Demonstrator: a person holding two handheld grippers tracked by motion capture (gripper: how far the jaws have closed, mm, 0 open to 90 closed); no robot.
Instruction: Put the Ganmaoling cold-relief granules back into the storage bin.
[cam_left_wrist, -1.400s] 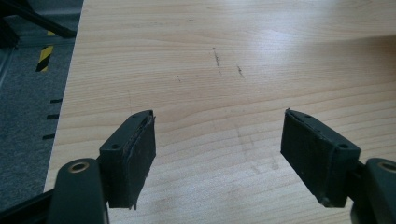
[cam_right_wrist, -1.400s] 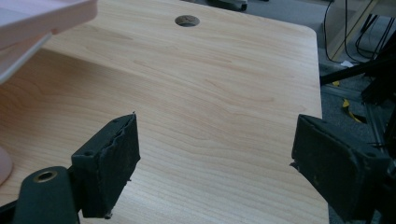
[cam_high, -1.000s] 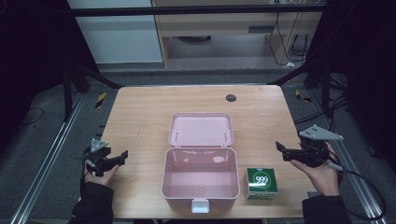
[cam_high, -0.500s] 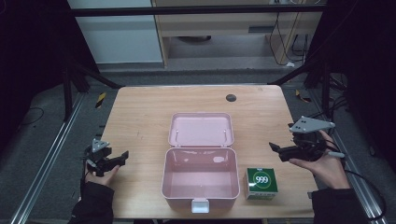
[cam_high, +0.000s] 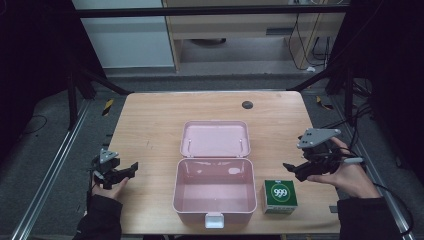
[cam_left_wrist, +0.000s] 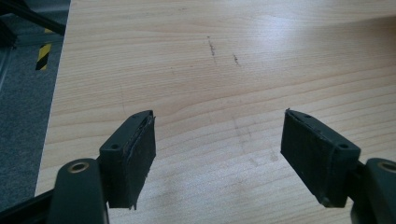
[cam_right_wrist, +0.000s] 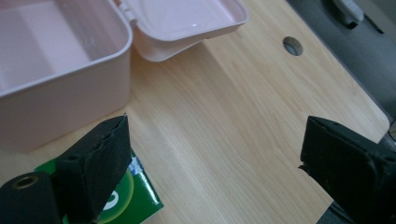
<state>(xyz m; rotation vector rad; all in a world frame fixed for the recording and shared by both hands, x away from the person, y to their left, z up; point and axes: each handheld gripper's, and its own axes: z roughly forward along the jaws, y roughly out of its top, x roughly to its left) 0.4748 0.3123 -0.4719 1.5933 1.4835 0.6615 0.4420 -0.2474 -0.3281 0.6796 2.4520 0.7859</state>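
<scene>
On the counter (cam_high: 150, 120): pale wood, with a dark round hole (cam_high: 247, 104) near the far edge.
Box (cam_high: 214, 192): pink, open and empty, at the middle toward the near edge — lid (cam_high: 215, 138) laid back flat behind it, white latch at the near wall.
Carton (cam_high: 280, 196): green, marked 999, just right of the box, flat on the counter near the front edge.
Left gripper (cam_high: 131, 169): held low over the counter's left edge, well apart from the box; jaws spread wide, nothing between them but bare wood in the left gripper view (cam_left_wrist: 219, 154).
Right gripper (cam_high: 290, 169): held above the counter's right side, just beyond and right of the carton; jaws wide apart, gripping nothing.
Right gripper view (cam_right_wrist: 215, 154): box wall (cam_right_wrist: 60, 88) and lid (cam_right_wrist: 187, 23) at upper left, carton (cam_right_wrist: 135, 196) partly behind the left jaw, hole (cam_right_wrist: 293, 45) farther off.
Hands: left hand (cam_high: 111, 187) and right hand (cam_high: 350, 175) in dark sleeves, from the bottom of the high view.
</scene>
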